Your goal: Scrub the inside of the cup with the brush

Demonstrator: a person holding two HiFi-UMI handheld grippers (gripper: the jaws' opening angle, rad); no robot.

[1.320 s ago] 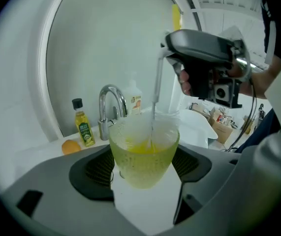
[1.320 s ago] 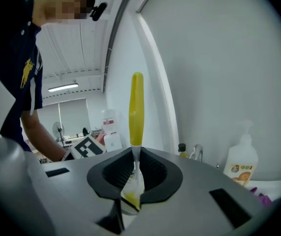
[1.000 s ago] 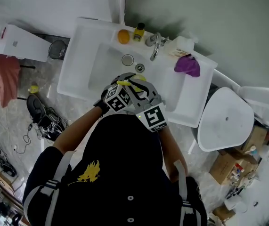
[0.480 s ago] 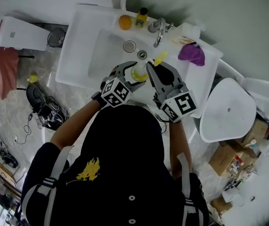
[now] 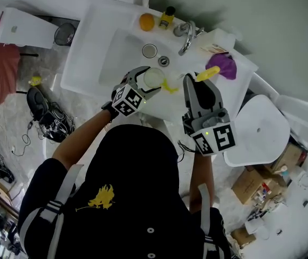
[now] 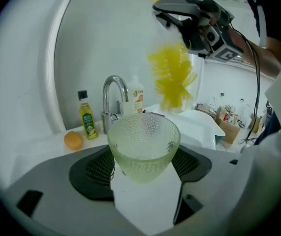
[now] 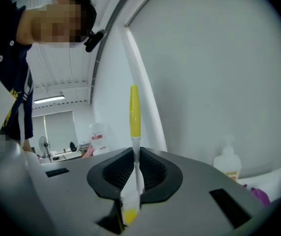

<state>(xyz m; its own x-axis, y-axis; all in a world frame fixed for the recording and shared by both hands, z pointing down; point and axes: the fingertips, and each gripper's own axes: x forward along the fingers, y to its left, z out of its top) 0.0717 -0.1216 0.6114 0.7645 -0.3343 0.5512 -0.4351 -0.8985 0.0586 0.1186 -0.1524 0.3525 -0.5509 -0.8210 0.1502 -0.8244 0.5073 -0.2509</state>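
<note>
A frosted, dimpled glass cup (image 6: 143, 144) stands upright between the wide jaws of my left gripper (image 6: 142, 167), pressed by both pads. In the head view the cup (image 5: 154, 78) is held over the front rim of the sink. My right gripper (image 5: 199, 96) is shut on the thin stem of a brush with a yellow handle (image 7: 134, 113). The brush's yellow bristles (image 6: 172, 77) hang in the air above and just right of the cup, outside it. In the head view the bristles (image 5: 170, 85) lie between the two grippers.
White sink basin (image 5: 116, 53) with a chrome faucet (image 5: 186, 36) at its back. An orange (image 5: 146, 21) and a small bottle (image 5: 168, 16) stand on the back ledge, a purple cloth (image 5: 229, 66) at the right. A white toilet lid (image 5: 256, 128) lies right of the sink; shoes (image 5: 46, 120) on the floor left.
The right gripper has drawn the brush away from the cup and swung to the right and toward me. The left gripper has kept the cup over the sink.
</note>
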